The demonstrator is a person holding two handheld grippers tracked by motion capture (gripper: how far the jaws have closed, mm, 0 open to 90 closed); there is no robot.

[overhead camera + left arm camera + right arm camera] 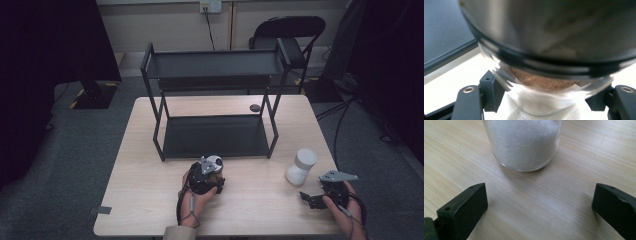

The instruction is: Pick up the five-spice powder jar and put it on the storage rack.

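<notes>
The left gripper [216, 181] is clamped around a glass jar of brown powder [541, 82], its jaws pressing on either side of the glass body just under a dark metal lid. In the high view that jar sits in the person's left hand [197, 192] near the middle of the table [140, 170], just in front of the lower shelf of the black two-tier rack [215, 135].

The right gripper [316, 199] hovers near the table's front right corner with its jaws spread wide and nothing between them. Just ahead of them stands a jar of white granules [522, 145], resting on the wood by the right edge, close to but not touching the jaws; in the high view it has a pale lid.

Judging from how things lie, the work looks like moving the jars onto the rack, and it seems early: both shelves are bare, one jar is gripped but not placed, and the other is not yet grasped.

No brand, label or writing can be read on either jar or on the rack
</notes>
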